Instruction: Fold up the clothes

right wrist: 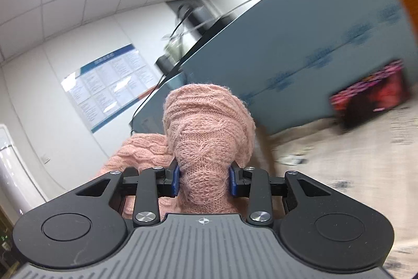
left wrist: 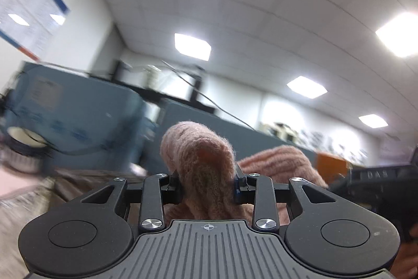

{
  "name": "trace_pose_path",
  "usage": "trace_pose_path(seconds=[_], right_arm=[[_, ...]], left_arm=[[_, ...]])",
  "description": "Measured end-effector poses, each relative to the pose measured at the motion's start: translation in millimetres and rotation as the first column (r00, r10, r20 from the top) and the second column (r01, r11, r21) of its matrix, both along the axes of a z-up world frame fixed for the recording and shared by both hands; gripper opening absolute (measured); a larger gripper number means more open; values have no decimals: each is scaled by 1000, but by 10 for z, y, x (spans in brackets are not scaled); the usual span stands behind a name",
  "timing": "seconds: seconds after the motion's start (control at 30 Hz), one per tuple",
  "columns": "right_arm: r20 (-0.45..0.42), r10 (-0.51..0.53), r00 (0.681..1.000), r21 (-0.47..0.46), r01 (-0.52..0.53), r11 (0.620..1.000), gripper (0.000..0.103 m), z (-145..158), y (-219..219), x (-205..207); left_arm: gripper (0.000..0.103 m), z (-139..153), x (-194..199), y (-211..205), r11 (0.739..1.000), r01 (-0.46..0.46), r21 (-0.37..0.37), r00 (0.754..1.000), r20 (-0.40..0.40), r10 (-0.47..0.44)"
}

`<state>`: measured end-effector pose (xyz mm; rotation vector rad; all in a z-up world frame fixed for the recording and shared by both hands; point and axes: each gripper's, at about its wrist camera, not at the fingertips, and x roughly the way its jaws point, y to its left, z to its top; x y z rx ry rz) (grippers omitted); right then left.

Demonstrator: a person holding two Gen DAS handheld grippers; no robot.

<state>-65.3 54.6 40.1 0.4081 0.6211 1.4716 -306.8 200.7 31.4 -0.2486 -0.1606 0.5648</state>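
A pink knitted sweater (left wrist: pixel 201 156) is lifted off the table. My left gripper (left wrist: pixel 207 187) is shut on a bunched fold of it, which bulges up between the fingers. More of the sweater (left wrist: pixel 282 164) hangs to the right, toward the other black gripper body (left wrist: pixel 378 182). In the right wrist view my right gripper (right wrist: pixel 203 181) is shut on another bunch of the same sweater (right wrist: pixel 209 122), and the knit trails off to the left (right wrist: pixel 141 151). Both cameras tilt up toward the ceiling.
Blue-grey partition panels (left wrist: pixel 78 117) (right wrist: pixel 300 64) stand behind the beige cloth-covered table (right wrist: pixel 352 148). A colourful patterned bag (right wrist: pixel 371 93) sits on the table by the partition. A round container (left wrist: pixel 23 145) is at the far left. A wall poster (right wrist: pixel 109 80) hangs behind.
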Motion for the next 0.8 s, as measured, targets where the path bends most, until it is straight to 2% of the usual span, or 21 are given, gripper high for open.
trace_pose_path(seconds=[0.1,0.2,0.37,0.47,0.5,0.53,0.6,0.63,0.67,0.7,0.73,0.8], right_arm=[[-16,-68,998,-29,68,997,31,-11,-489,225],[-9,-148,989,-83,147,986,31,-78,-955,411],[33,-283,959,-202,284,937,32,-286,-1501,640],[75,-334,940,-291,341,894,35,-439,-1600,731],[96,-338,936,-316,350,882,38,-496,-1600,741],[114,-338,934,-332,356,874,44,-550,-1592,744],[167,-338,926,-332,376,865,53,-592,-1587,696],[209,-347,914,-325,400,857,63,-585,-1583,655],[251,-356,900,-316,424,849,72,-577,-1579,614],[282,-351,893,-304,431,850,76,-567,-1574,571],[296,-329,896,-289,413,864,84,-553,-1569,527],[326,-286,901,-259,376,890,87,-524,-1559,437]], left_arm=[[32,-10,267,-238,995,99,-33,993,-64,-101],[32,-20,534,-476,978,195,-71,971,-125,-202],[36,-36,979,-873,928,343,-148,905,-215,-368],[38,-133,1209,-877,911,360,-199,868,-287,-406],[44,-163,1250,-871,911,359,-204,860,-307,-408],[46,-183,1261,-858,914,349,-208,859,-319,-401],[65,-208,1230,-819,910,343,-233,864,-302,-403],[70,-220,1213,-799,908,340,-246,867,-292,-404],[79,-218,1189,-753,910,332,-250,878,-271,-395],[84,-215,1165,-705,912,323,-254,889,-248,-384],[86,-215,1118,-681,917,309,-254,903,-226,-367],[90,-213,1036,-625,926,271,-263,927,-187,-325]])
